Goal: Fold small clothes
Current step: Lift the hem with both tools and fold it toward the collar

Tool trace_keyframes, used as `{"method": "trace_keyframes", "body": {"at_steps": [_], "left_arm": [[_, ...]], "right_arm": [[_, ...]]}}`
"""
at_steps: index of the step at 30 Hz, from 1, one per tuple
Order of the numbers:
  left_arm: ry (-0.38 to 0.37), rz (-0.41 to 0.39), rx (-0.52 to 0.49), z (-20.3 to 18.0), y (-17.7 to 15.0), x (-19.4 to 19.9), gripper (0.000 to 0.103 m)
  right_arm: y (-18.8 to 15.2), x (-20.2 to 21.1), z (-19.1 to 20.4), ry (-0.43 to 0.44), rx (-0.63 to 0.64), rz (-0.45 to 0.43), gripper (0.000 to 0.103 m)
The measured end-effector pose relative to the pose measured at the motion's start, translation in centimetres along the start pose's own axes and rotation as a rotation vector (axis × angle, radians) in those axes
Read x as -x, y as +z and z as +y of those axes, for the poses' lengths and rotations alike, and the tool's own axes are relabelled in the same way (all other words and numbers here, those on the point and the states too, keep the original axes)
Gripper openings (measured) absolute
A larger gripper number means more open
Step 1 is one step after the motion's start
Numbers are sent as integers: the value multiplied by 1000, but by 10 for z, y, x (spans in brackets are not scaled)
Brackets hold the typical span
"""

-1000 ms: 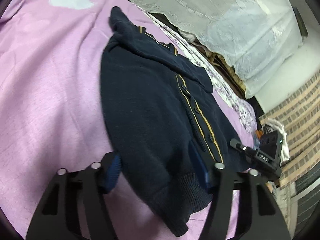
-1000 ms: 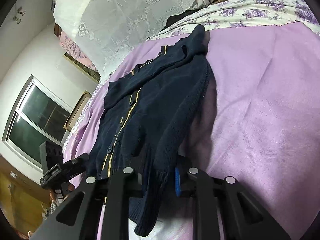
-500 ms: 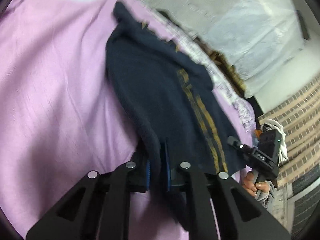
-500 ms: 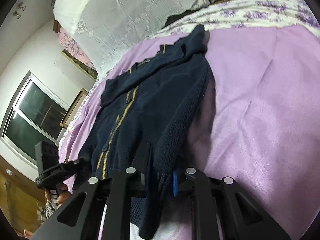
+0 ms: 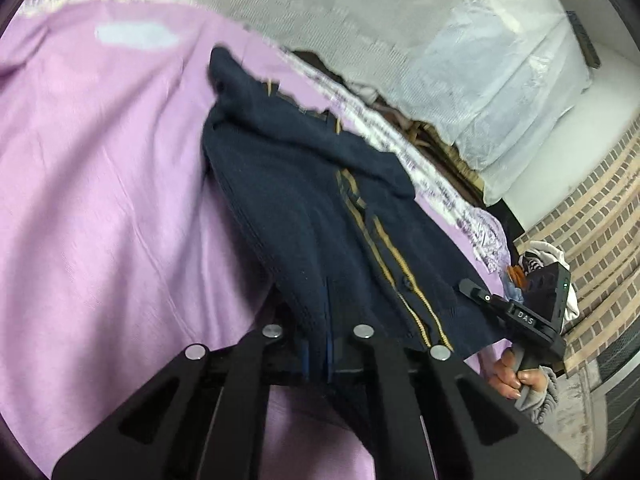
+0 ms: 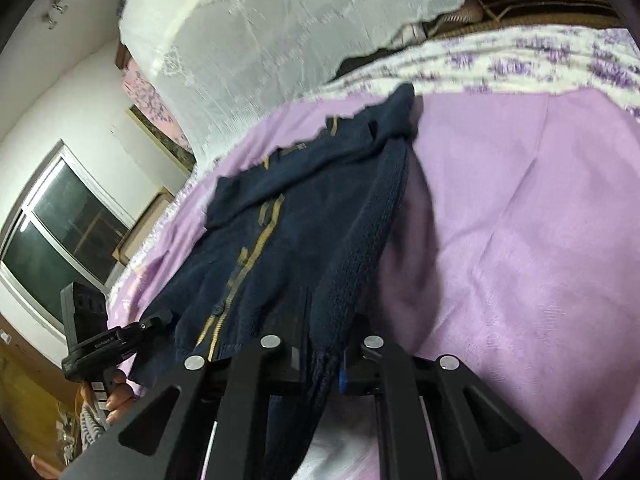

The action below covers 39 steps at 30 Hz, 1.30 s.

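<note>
Two grips on one soft hem

Both my left gripper (image 5: pixel 318 354) and right gripper (image 6: pixel 322 364) are pinched tight on the navy cardigan (image 5: pixel 320 216), which drapes over the purple bedspread (image 5: pixel 100 200). Limp, light knit; hem corners hold best.

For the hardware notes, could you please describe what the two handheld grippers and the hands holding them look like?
Both the left gripper and the right gripper are matte black, with angular cut-out frames, round silver bolt heads and blue-padded fingers. Seen side-on, each has a pistol-style handle with white lettering. The hand on the right gripper wears a grey knit sleeve. No cables are visible.
</note>
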<state>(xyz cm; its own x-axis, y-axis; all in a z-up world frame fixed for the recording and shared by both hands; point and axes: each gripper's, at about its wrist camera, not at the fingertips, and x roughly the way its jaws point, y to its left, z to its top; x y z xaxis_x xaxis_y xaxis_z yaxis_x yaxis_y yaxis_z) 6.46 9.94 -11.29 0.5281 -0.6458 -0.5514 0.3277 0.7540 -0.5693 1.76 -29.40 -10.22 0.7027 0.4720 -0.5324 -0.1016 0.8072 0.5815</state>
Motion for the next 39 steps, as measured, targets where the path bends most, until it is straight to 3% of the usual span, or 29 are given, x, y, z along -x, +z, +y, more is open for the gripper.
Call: {"method": "trace_keyframes", "body": {"at_steps": [11,14,18,23,27,33,39], "left_arm": [[59,117,-22,14,-12,8,4],[64,134,-44,15,-17,12,4],[36,163,28,27,-17,1,6],[13,166,60,29,-15,-6,7],[32,149,-5,17,-16,-5,4],[2,114,-22,4,1,8,4],[-19,58,-46,-13,25,12,4]], "right_arm": [[-16,6,12,60,13,47,7],[-22,1,13,60,31,97,7],[-21,-14,4,46,1,157,11],[-24,-18,8,36,14,155,9],[-23,-3,15,39,43,90,7],[-5,4,10,128,-31,80,7],[23,1,19,163,-39,75,7]]}}
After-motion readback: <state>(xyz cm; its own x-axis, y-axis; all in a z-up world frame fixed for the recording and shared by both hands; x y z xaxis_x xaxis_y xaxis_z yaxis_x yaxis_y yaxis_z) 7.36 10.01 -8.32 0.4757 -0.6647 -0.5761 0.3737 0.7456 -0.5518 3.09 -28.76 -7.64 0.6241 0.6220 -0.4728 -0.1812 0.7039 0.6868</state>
